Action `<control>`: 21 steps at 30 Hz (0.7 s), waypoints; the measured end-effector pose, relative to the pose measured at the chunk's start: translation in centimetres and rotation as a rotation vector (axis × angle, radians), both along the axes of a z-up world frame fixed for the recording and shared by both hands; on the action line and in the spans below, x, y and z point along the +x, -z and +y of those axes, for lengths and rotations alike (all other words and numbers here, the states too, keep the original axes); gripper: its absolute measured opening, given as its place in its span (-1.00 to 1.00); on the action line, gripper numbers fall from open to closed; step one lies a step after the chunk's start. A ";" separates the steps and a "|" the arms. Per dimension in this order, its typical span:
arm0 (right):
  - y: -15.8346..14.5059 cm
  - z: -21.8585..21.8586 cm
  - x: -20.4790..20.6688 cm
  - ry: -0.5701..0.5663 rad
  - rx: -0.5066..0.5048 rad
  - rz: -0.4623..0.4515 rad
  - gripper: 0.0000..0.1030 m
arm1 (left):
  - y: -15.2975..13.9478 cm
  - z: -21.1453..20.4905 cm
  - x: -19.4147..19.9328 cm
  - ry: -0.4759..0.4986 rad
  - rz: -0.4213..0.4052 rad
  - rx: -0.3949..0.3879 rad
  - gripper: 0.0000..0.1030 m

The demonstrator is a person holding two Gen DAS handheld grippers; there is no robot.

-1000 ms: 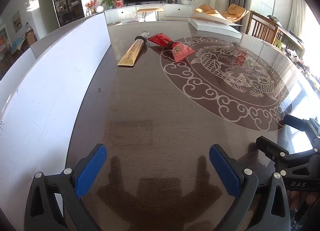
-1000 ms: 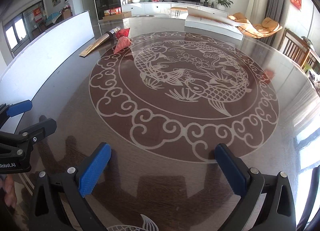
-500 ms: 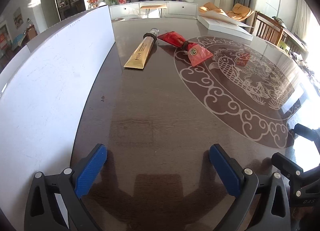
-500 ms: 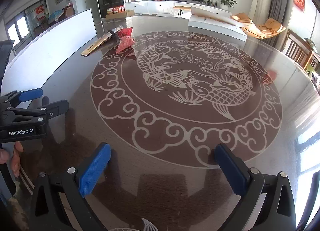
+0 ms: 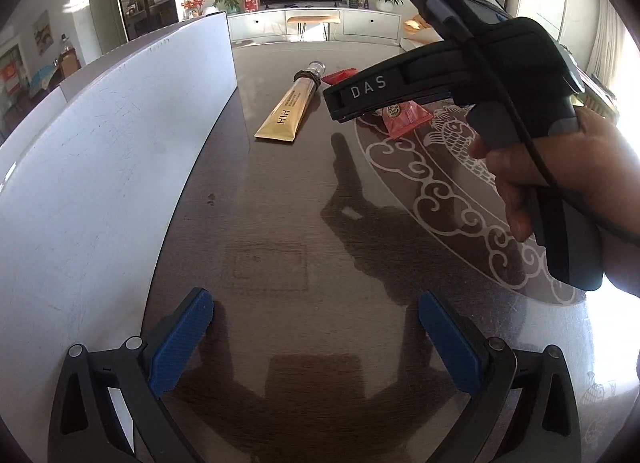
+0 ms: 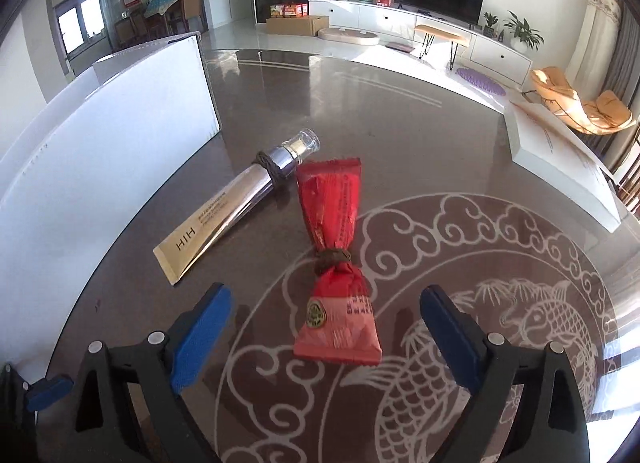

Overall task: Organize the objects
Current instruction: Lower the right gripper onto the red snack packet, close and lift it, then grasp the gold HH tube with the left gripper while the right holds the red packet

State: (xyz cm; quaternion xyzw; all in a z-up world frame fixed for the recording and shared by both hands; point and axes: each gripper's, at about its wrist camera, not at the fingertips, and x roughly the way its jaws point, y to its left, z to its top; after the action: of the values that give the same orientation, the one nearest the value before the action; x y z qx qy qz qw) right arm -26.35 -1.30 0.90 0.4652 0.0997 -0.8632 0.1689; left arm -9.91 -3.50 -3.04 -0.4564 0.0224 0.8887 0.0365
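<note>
A red snack packet (image 6: 335, 263), cinched at its middle by a brown hair tie (image 6: 333, 259), lies on the dark table; the left wrist view shows part of it (image 5: 404, 119). A gold tube (image 6: 236, 203) marked HIH, with a brown hair tie (image 6: 269, 169) round its neck, lies just left of it and also shows in the left wrist view (image 5: 290, 109). My right gripper (image 6: 324, 329) is open, its jaws on either side of the packet's near end, just above the table. My left gripper (image 5: 314, 337) is open and empty, well short of both objects.
A white board (image 5: 100, 151) stands along the table's left edge. A white flat box (image 6: 560, 159) lies at the far right. The right gripper's body and the hand holding it (image 5: 520, 135) fill the upper right of the left wrist view.
My right gripper has moved far forward and left across the table to the red packet. My left gripper has moved slightly forward; the right gripper now crosses its view.
</note>
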 end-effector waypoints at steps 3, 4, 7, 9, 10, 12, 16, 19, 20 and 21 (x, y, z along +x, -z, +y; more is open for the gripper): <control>-0.2 0.6 -0.2 0.033 -0.018 0.026 -0.52 | 0.0 0.0 0.0 0.000 -0.001 0.001 1.00; -0.2 1.4 0.0 0.051 -0.047 0.023 -0.56 | 0.0 0.0 0.0 0.000 -0.001 0.002 1.00; -0.2 3.9 2.1 0.094 -0.065 0.048 -0.56 | 0.0 -0.1 0.0 0.000 -0.001 0.002 1.00; -0.3 6.2 4.1 0.122 -0.064 0.051 -0.56 | 0.0 -0.1 0.0 0.000 -0.001 0.002 1.00; -0.3 7.3 5.1 0.133 -0.058 0.050 -0.56 | 0.0 -0.1 0.0 0.000 -0.001 0.002 1.00; -0.4 9.7 7.6 0.157 -0.035 0.046 -0.56 | 0.0 -0.1 0.0 0.001 -0.001 0.002 1.00; -0.5 14.6 13.8 0.201 -0.010 0.056 -0.56 | 0.0 -0.1 0.0 0.000 -0.001 0.002 1.00; -0.4 17.4 18.1 0.238 -0.002 0.074 -0.55 | 0.0 -0.1 0.0 0.001 -0.001 0.002 1.00; -0.4 18.1 19.1 0.252 0.001 0.082 -0.55 | 0.0 -0.1 0.0 0.001 -0.001 0.002 1.00; -0.4 18.7 19.8 0.264 0.001 0.089 -0.48 | 0.0 -0.1 0.0 0.001 -0.001 0.002 1.00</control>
State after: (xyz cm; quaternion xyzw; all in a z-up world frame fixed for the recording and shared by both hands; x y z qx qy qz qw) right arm -6.58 17.40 1.29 0.4356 0.0454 -0.8977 0.0492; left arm -9.91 -3.56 -3.03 -0.4568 0.0216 0.8885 0.0373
